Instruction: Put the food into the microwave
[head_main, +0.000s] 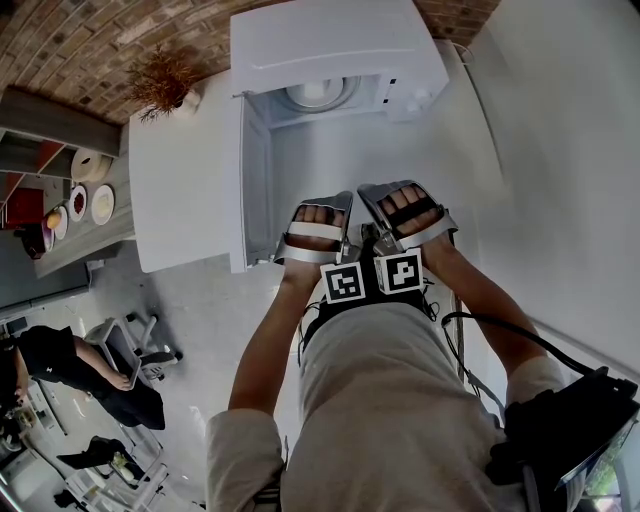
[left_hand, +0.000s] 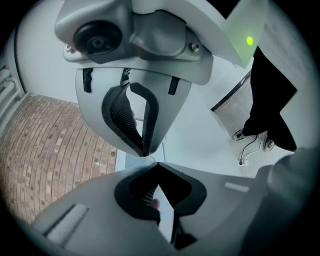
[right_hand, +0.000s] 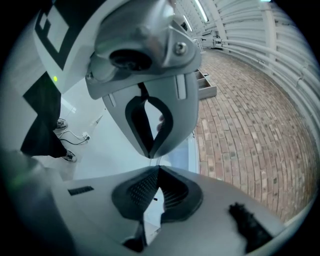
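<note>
The white microwave (head_main: 335, 55) stands on a white counter (head_main: 185, 170) with its door (head_main: 252, 180) swung open to the left. A pale round plate (head_main: 315, 93) lies inside it. Both grippers are held side by side close to the person's body, short of the microwave, and their marker cubes (head_main: 345, 283) (head_main: 400, 272) show below the hands. The left gripper (left_hand: 150, 158) is shut with nothing between its jaws. The right gripper (right_hand: 156, 161) is likewise shut and empty. Plates of food (head_main: 78, 202) sit on a grey shelf at the far left.
A dried plant (head_main: 165, 80) stands at the counter's back left corner, against the brick wall (head_main: 90, 40). A person in black (head_main: 70, 370) sits at lower left among chairs. A cable (head_main: 500, 330) runs along the right arm to a black pack.
</note>
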